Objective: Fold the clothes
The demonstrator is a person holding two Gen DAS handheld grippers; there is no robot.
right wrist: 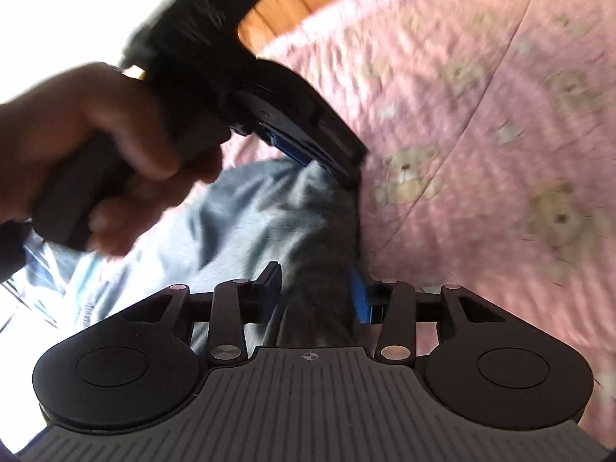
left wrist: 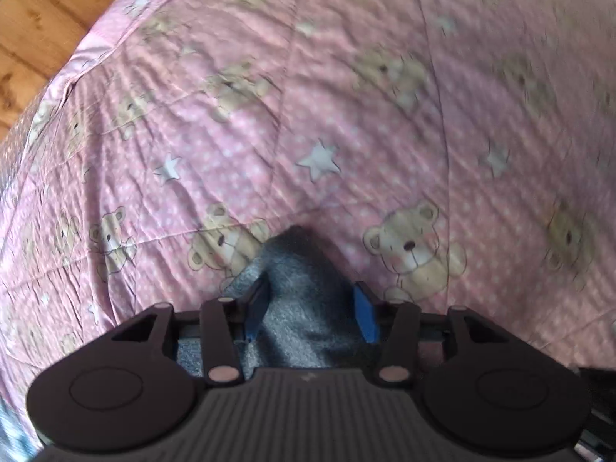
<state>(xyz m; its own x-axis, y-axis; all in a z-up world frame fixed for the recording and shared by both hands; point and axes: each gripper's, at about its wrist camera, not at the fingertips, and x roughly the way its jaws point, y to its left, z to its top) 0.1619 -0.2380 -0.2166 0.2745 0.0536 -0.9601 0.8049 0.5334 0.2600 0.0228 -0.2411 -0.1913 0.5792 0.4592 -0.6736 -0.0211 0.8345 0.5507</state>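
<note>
- Lying on a pink bed cover, the grey garment (left wrist: 304,308) fills the lower middle of the left wrist view and rises to a dark peak just above the blue pads.
- In the right wrist view the same garment (right wrist: 246,223) spreads from the lower middle toward the left edge, paler and bluish at the left, darker at the right where it is bunched into a ridge.
- The left gripper (left wrist: 312,308) has cloth between its jaws; its pads (left wrist: 365,315) sit at either side of the fold, and whether they press on it I cannot tell.
- The right gripper (right wrist: 315,296) stands over the dark ridge with cloth between its jaws; its blue pad (right wrist: 360,300) lies at the cloth's right edge, and the grip itself is too blurred to judge.
- Seen from the right wrist, the left gripper (right wrist: 323,161) reaches in from the upper left, tips down on the garment's far end, one blue finger showing.
- A hand (right wrist: 96,146) wraps the handle of that gripper at the left of the frame.
- The bed cover (left wrist: 385,115) is quilted, pink with white dots, stars and teddy bears, and creased throughout.
- Wooden boards (left wrist: 42,27) show at the upper left of the left wrist view, beyond the cover's edge.
- Both views are smeared by motion.
</note>
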